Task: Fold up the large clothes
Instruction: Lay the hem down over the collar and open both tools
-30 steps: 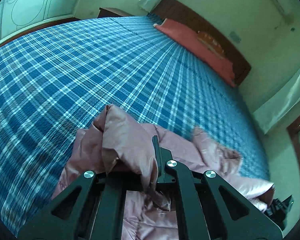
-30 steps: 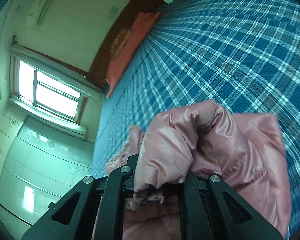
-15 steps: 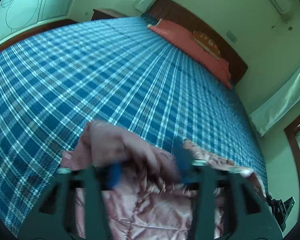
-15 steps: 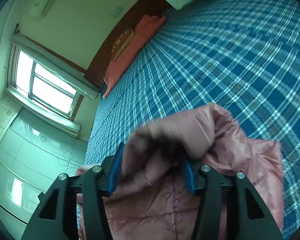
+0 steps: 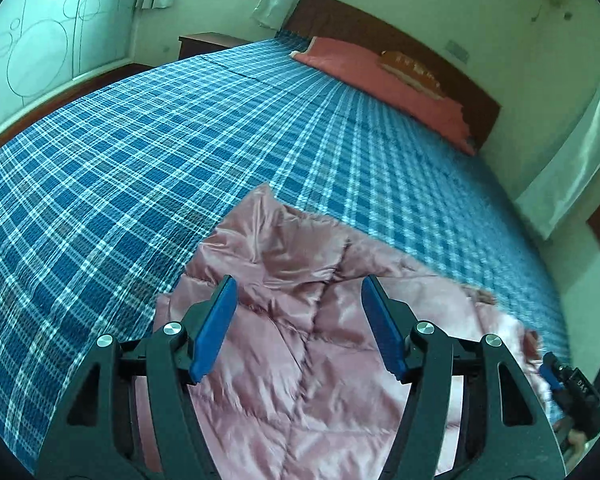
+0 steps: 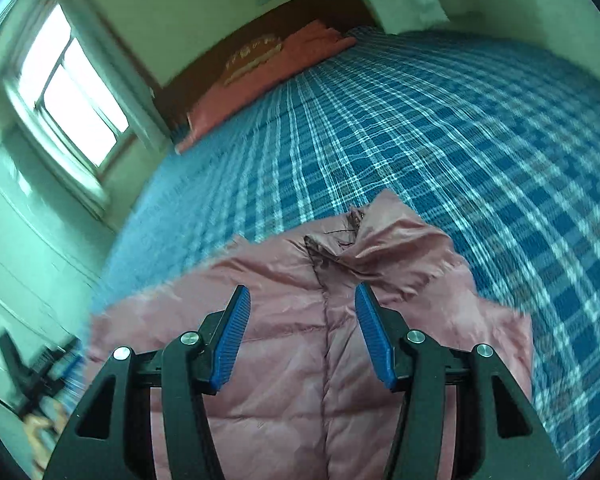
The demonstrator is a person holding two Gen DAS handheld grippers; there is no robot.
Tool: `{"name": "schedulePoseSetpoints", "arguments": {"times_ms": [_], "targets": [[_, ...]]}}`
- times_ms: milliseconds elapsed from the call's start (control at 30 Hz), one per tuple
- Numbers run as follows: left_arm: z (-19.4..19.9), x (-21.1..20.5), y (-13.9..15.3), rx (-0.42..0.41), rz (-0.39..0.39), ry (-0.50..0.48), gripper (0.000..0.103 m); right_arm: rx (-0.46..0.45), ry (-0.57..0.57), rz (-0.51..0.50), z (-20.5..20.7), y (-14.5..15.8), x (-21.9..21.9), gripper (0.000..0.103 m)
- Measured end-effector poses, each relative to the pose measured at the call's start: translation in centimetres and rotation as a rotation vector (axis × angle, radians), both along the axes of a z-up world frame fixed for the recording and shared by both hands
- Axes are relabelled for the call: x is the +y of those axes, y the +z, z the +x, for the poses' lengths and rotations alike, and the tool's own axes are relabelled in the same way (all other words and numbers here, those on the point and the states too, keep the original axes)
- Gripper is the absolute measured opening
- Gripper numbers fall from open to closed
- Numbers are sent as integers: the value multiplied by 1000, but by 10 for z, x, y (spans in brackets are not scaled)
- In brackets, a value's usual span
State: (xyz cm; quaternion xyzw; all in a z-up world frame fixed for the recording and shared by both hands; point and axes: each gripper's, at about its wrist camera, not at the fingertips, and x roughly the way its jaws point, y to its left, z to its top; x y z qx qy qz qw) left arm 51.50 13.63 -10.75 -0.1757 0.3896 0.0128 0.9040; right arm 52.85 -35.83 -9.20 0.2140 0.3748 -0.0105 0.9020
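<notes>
1. We see the left gripper [image 5: 296,308] in the left wrist view, its two blue pads [image 5: 215,326] standing apart and its jaws opening wider; nothing is pinched between them, and the cloth lies below the gap.
2. We see the right gripper [image 6: 302,318] in the right wrist view, its blue pads [image 6: 374,338] likewise apart, with no cloth clamped between them.
3. The pink padded jacket [image 5: 300,340] lies on the near part of the bed [image 5: 140,152], spread flat beneath both grippers; its satin surface is quilted in stitched panels.
4. In the right wrist view the same pink padded jacket [image 6: 292,360] shows a seam running down its middle, between the right gripper's fingers, and a crumpled, raised fold at its far edge with loose dark threads.
5. The bed is covered by a blue-and-white checked sheet [image 6: 460,140], bare beyond the jacket's far edge.
6. A red pillow [image 5: 384,80] lies along the head of the bed, against a dark wooden headboard [image 5: 420,56].
7. A window [image 6: 72,92] with pale curtains stands in the wall beside the head of the bed; a pale wardrobe [image 5: 32,48] with circle patterns stands along the far side.
8. At the lower right edge of the left wrist view we see part of the right gripper [image 5: 568,388], beside the jacket's edge; that view does not show its opening.
</notes>
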Motion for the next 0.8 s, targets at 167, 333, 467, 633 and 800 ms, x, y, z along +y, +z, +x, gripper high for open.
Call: {"name": "schedulePoseSetpoints", "arguments": {"times_ms": [167,333,467,633,800], "targets": [[20,-3,-23,35,78,14,64,43,39,-101,29,-18,15,55],[38,0,-47,92,108,48,66,106,46,-145,47,-40,25,55],[46,1,-53,107,116,59,70,118,41,-149,55,-42,25,55],[42,10,-35,48,59,52,70,89,-19,-82,54,-27,2,55],[61,22,-60,143,15,83,73,174,-38,-59,64,-49,-13,55]]}}
